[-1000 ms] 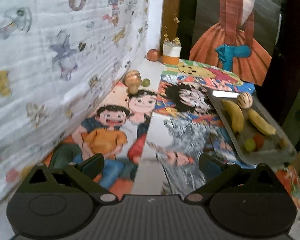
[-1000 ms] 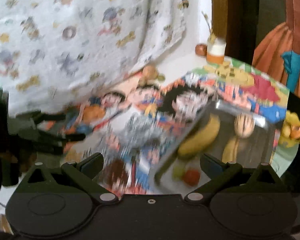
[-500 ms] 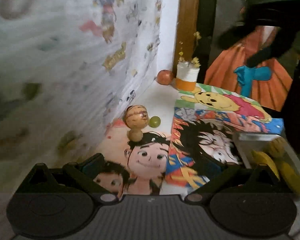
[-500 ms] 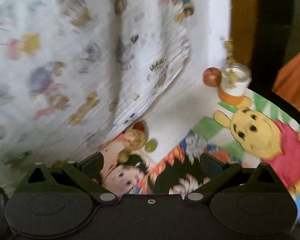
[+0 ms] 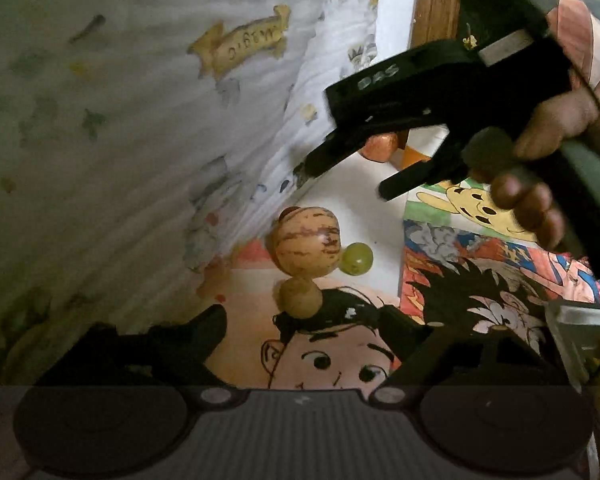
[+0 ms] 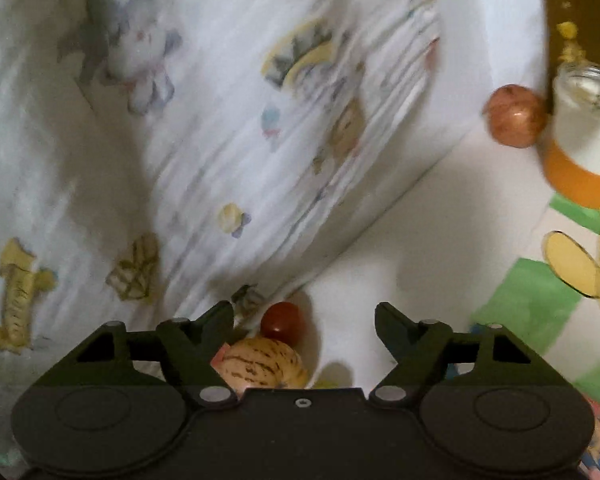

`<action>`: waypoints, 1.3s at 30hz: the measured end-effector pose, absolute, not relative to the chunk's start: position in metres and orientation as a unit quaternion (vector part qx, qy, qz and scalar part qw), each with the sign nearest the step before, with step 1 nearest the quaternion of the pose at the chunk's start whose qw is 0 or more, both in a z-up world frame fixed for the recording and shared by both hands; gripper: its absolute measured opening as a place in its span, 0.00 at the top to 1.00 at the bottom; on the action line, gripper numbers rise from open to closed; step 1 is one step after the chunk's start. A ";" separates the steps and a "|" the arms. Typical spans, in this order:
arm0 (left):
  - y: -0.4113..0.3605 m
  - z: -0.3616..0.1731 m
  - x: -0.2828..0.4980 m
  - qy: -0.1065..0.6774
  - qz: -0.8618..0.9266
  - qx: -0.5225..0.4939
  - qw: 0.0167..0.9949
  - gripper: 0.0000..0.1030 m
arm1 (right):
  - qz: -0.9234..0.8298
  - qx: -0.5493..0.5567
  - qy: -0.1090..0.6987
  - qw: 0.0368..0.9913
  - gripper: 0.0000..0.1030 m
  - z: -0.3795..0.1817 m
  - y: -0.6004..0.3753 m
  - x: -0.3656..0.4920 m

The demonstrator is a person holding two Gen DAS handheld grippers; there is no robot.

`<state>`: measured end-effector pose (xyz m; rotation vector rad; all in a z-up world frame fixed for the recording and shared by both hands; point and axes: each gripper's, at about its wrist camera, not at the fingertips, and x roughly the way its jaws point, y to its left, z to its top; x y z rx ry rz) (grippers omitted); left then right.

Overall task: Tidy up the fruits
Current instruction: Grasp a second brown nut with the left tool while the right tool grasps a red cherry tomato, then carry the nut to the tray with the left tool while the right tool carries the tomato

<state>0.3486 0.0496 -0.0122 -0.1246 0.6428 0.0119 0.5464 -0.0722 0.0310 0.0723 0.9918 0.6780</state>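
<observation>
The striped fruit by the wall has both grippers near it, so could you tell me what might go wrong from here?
1. The striped fruit touches a green grape and a small tan fruit; closing on it could send them rolling.
2. A red cherry tomato sits behind it against the wall cloth, easily knocked away.
3. The right gripper and left gripper, both just closing with nothing between, could collide.

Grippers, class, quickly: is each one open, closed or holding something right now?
Left gripper: open, holding nothing; its jaws have just been closing.
Right gripper: open, holding nothing; its jaws have just been closing too.
</observation>
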 end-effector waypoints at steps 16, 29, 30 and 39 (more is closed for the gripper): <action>0.051 -0.024 0.368 0.311 -0.004 -0.100 0.945 0.52 | 0.330 0.029 0.474 0.816 0.52 0.003 -0.046 0.556; 0.069 -0.023 0.364 0.311 -0.001 -0.135 0.941 0.72 | 0.327 0.078 0.478 0.812 0.68 -0.013 -0.047 0.557; 0.068 -0.023 0.365 0.311 -0.001 -0.136 0.941 0.72 | 0.326 0.078 0.476 0.813 0.68 -0.016 -0.049 0.558; 0.067 -0.017 0.361 0.322 -0.002 -0.142 0.936 0.72 | 0.298 0.139 0.451 0.830 0.69 -0.010 -0.093 0.543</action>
